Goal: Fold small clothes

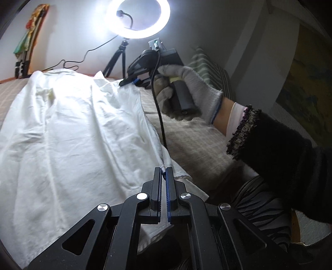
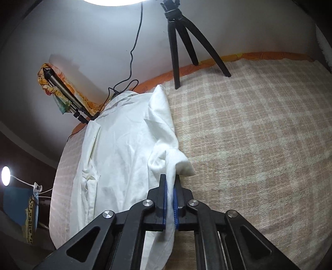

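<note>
Now, with both tongs, left (image 1: 164, 173) and right (image 2: 170, 182), clamped on the crumpled white cotton shirt's (image 1: 72, 124) edge, it should be lifted evenly.

Left tool (image 1: 164, 169) pinching white garment (image 1: 72, 128)

The shirt (image 2: 124, 149) lies on the bed (image 2: 259, 145). A tripod (image 2: 182, 41) stands on the bed behind the shirt, by the wall (image 2: 87, 41). The lamp (image 1: 138, 18) sits on top of the tripod.
</note>
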Demonstrator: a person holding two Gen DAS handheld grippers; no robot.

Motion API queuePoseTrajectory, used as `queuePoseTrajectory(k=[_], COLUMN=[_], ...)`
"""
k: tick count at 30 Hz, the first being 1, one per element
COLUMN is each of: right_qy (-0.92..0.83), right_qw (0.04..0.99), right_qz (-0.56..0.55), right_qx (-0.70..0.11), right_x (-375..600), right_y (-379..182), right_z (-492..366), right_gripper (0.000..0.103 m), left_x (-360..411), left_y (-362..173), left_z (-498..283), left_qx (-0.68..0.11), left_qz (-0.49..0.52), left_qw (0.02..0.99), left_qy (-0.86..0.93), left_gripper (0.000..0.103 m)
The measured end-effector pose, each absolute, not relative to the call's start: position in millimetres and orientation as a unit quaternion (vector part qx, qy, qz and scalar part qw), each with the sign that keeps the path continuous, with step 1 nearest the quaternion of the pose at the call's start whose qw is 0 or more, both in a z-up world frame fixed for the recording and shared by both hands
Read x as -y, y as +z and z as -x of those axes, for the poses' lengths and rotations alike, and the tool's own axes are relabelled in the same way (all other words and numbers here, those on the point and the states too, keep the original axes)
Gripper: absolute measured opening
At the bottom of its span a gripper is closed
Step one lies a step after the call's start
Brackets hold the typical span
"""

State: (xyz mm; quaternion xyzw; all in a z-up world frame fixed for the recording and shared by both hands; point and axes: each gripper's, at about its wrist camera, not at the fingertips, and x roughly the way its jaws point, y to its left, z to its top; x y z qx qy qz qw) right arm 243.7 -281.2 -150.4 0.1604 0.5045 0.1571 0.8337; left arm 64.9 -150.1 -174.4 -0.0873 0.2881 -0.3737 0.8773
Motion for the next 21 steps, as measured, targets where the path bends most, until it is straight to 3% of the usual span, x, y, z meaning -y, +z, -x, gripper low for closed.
queuePoseTrajectory(k=[11,21], right_qy=[0.195,0.221], right_qw=[0.844,0.831], right_qz=[-0.1,-0.027], right_qx=[-0.49,-0.51], right_x=[215.6,125.7], right_y=[-119.4,-144.2], right_z=[-239.7,-226.5], right_gripper=[0.002,0.001], left_x=[124.5,97.2], left_y=[-167.6,-185.2], left_z=[-40.5,-27.7], left_qx=[-0.275,-0.299], left_qz=[0.095,0.111], left_qw=[0.889,0.895], left_qy=[-0.355,-0.313], left_gripper=[0.001,0.001])
